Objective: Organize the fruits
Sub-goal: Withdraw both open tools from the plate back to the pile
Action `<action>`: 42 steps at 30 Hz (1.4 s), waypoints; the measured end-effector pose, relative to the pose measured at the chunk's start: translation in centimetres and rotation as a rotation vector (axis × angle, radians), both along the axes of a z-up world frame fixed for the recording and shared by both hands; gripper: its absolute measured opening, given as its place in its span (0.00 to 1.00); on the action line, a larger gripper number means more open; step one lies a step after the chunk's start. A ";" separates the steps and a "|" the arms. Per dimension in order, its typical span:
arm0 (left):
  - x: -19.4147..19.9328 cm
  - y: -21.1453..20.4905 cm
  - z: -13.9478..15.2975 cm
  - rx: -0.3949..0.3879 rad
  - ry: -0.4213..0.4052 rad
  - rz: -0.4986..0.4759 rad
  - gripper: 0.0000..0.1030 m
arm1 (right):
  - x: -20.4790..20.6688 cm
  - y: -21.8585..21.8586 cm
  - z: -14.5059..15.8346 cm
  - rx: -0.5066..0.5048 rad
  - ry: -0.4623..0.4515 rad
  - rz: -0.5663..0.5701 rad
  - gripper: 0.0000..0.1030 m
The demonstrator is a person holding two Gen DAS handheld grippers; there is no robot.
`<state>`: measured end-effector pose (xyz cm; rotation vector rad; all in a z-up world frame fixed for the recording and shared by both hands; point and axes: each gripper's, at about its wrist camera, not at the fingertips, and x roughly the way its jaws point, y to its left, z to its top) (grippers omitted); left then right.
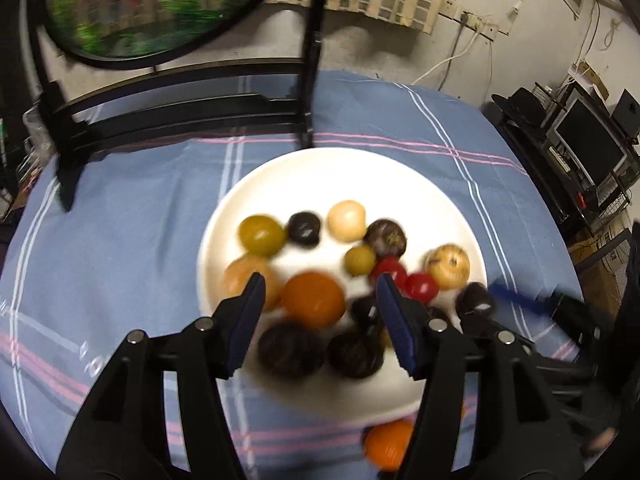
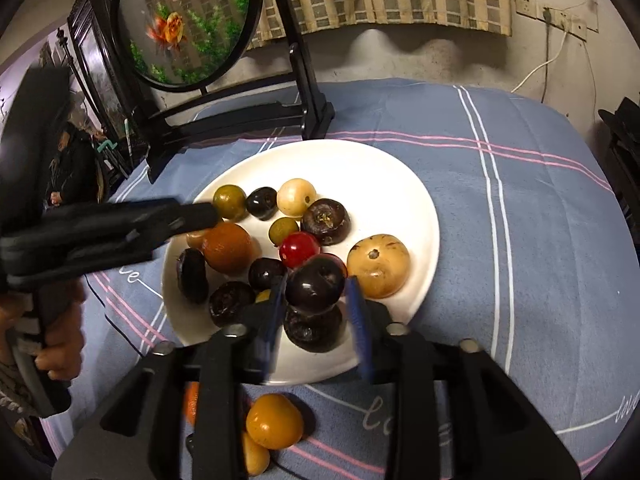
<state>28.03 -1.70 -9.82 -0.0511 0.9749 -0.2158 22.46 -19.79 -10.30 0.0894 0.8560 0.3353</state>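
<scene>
A white plate (image 1: 304,168) (image 2: 360,160) on the blue checked cloth holds several small fruits: dark, olive, red, cream, tan and an orange one (image 1: 313,299) (image 2: 227,246). My left gripper (image 1: 320,292) is open and empty, hovering over the plate's near side above the orange fruit. My right gripper (image 2: 316,286) has a dark purple fruit (image 2: 315,283) between its blue pads, just above the plate's near edge; the same fruit shows in the left wrist view (image 1: 475,299). More orange fruits (image 2: 274,420) (image 1: 388,442) lie on the cloth in front of the plate.
A black stand (image 2: 316,116) (image 1: 176,116) with a round goldfish picture (image 2: 188,20) stands behind the plate. The left gripper's arm (image 2: 100,232) reaches in from the left in the right wrist view. A black rack with monitors (image 1: 580,148) stands off the table's right.
</scene>
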 end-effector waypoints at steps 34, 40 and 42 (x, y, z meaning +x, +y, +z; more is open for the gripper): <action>-16.0 -3.2 -5.8 0.063 0.124 -0.109 0.64 | -23.8 -3.3 3.0 -0.067 -0.037 -0.117 0.85; -14.6 -3.6 -6.8 0.071 0.134 -0.113 0.64 | -24.4 -4.2 2.8 -0.074 -0.027 -0.158 0.85; -14.4 -3.8 -6.9 0.075 0.131 -0.116 0.64 | -24.4 -4.2 2.6 -0.076 -0.022 -0.159 0.85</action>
